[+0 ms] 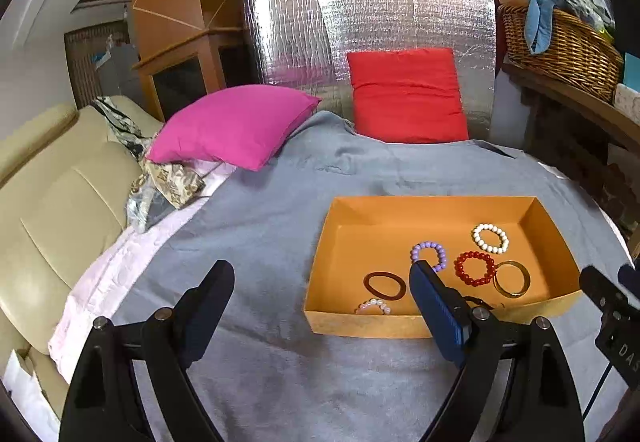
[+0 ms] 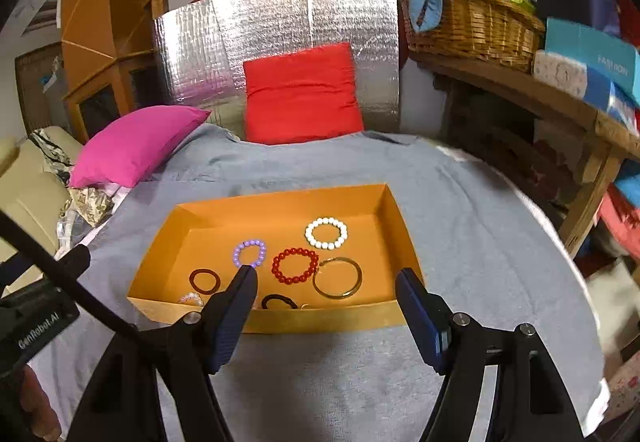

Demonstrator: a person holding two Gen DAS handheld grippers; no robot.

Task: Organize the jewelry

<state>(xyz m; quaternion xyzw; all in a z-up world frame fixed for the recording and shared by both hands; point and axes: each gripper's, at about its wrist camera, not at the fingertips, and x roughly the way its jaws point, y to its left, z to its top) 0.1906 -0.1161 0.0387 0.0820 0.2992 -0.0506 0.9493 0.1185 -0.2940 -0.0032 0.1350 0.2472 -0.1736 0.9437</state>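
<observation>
1. The left gripper [image 1: 322,284] hangs with its jaws spread wide and nothing between them; one finger stands over the grey blanket [image 1: 256,234], the other over the near left part of the orange box [image 1: 360,324].
2. The right gripper [image 2: 326,282] is also parted and empty, its fingers above the box's near wall, with no earlier view to compare.
3. The blanket covers a bed-like surface, with a pale pink sheet [image 1: 120,266] showing along its left edge.
4. At the far end a pink cushion [image 1: 236,130] lies flat and a red cushion [image 1: 408,96] leans on a silver foil panel [image 1: 304,30].
5. A cream leather seat [image 1: 52,194] sits to the left; a wicker basket [image 2: 476,26] full of cloth stands on a wooden shelf [image 2: 520,90] to the right, beside a blue carton [image 2: 592,50].
6. The shallow open-topped box rests on the blanket and holds the jewelry, all lying flat and mostly apart.
7. Inside are a white bead bracelet [image 2: 326,233], a red bead bracelet [image 2: 295,265], a lilac bead bracelet [image 2: 250,253], a gold bangle [image 2: 337,278], a brown ring [image 2: 205,281], a pale pink bead bracelet [image 2: 191,299] and a black loop [image 2: 279,302].
8. The gold bangle lies just beside the red bead bracelet; whether they touch is unclear.
</observation>
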